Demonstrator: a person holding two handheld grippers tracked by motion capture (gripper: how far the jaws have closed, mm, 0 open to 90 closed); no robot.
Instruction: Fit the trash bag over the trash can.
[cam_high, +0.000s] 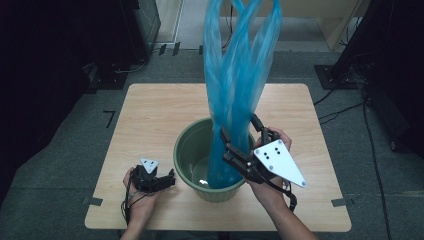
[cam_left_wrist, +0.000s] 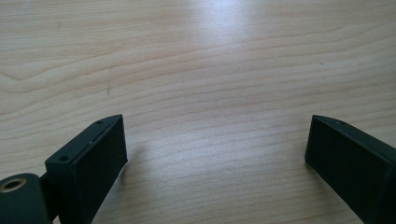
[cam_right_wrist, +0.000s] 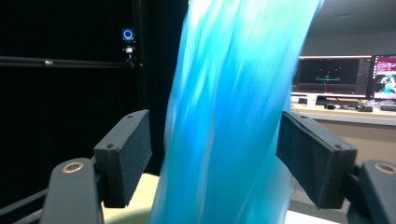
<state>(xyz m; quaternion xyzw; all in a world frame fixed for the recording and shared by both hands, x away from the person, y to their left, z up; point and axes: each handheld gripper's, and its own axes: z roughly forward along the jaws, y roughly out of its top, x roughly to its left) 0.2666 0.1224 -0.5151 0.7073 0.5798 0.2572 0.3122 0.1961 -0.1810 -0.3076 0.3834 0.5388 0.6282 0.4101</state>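
A blue plastic bag (cam_high: 239, 85) rises blurred from the green bucket (cam_high: 187, 155). Right of the bucket, the right hand-held gripper (cam_high: 242, 131) gapes around it; left of the bucket, the left hand-held gripper (cam_high: 172, 179) lies open and empty on the table (cam_high: 150, 115).

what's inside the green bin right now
The lower end of a blue plastic bag hangs into the green bin; some bare pale floor shows beside it. The bag hides the rest of the bottom.

Blue translucent plastic bag (cam_high: 240, 85), motion-blurred, standing tall out of a green bucket (cam_high: 186, 150) near the table's front edge.
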